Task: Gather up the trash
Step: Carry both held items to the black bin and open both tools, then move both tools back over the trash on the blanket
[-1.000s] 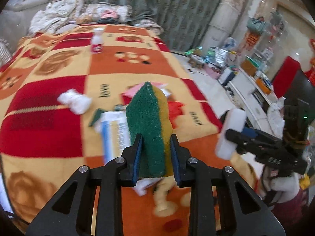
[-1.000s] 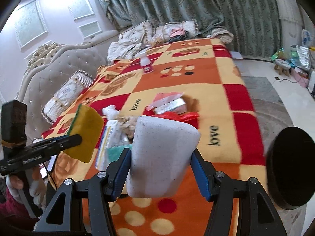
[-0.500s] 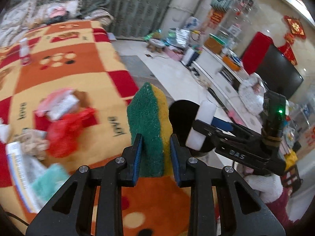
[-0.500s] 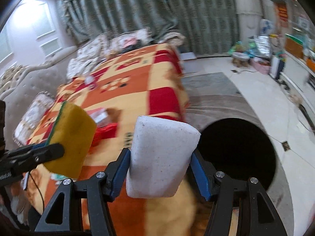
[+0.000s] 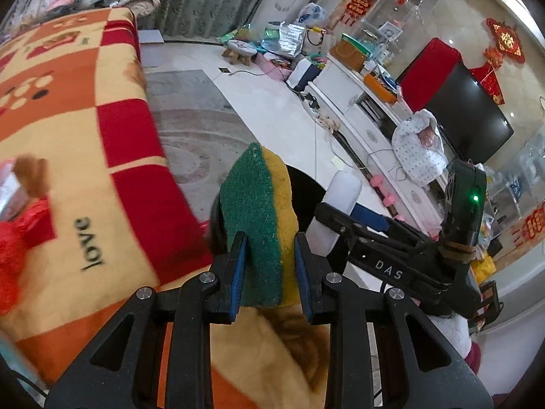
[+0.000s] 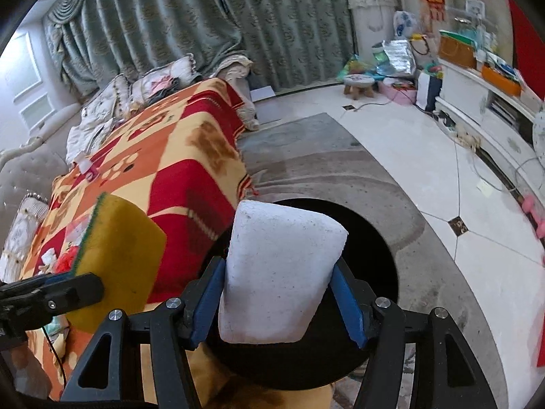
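Bedside black bin [image 6: 371, 255], sponges [image 6: 279, 272] held above

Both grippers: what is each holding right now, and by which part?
Left gripper clamps the green-and-yellow sponge across its lower faces. Right gripper clamps the white foam block by its lower sides.

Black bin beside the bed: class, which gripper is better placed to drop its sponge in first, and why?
Right, probably. The right gripper holds its white sponge directly over the black bin opening. The left gripper, with the green-yellow sponge, sits nearer the blanket edge.
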`<control>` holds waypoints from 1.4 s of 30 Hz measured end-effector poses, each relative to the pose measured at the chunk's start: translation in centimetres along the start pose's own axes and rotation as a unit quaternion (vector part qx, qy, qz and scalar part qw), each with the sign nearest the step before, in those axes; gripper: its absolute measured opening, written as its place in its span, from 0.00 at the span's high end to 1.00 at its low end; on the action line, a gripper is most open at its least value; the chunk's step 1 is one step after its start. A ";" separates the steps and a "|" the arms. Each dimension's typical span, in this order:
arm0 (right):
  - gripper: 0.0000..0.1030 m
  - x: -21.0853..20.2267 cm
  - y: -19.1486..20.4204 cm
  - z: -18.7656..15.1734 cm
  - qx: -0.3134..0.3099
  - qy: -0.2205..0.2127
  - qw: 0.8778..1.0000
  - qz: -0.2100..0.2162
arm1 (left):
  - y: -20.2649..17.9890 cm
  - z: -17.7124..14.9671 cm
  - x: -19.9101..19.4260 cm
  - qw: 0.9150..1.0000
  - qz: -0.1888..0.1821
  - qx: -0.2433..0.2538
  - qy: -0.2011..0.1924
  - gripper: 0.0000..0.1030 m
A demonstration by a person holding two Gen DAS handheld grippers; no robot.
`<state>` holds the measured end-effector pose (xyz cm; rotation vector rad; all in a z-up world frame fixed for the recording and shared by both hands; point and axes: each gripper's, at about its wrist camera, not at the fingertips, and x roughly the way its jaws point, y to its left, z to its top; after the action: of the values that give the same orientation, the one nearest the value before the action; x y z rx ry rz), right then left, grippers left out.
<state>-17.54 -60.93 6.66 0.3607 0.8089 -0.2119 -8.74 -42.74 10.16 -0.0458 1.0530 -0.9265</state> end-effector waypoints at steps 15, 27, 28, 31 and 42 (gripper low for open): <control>0.29 1.3 -2.5 -0.3 0.034 0.013 0.999 0.005 | 0.6 0.3 1.6 1.000 0.006 -0.024 0.005 0.51; 0.29 0.5 2.0 -1.2 -0.013 0.009 1.000 0.010 | 1.5 -1.9 -1.9 0.994 0.104 -0.003 -0.022 0.51; 0.29 0.2 2.6 -1.2 -0.020 0.006 1.000 0.011 | 1.5 -2.2 -2.5 0.994 0.109 -0.002 -0.026 0.51; 0.29 -0.4 4.0 -1.2 -0.030 -0.003 0.999 0.014 | 1.8 -2.7 -3.7 0.992 0.122 -0.002 -0.033 0.51; 0.29 -1.7 9.8 -2.0 -0.069 -0.008 0.997 0.036 | 4.8 -5.3 -8.7 0.985 0.163 -0.016 -0.057 0.51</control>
<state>-16.86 -51.09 8.90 0.2582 0.7876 -0.0905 -11.23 -31.84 11.53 0.0452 0.9354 -0.6035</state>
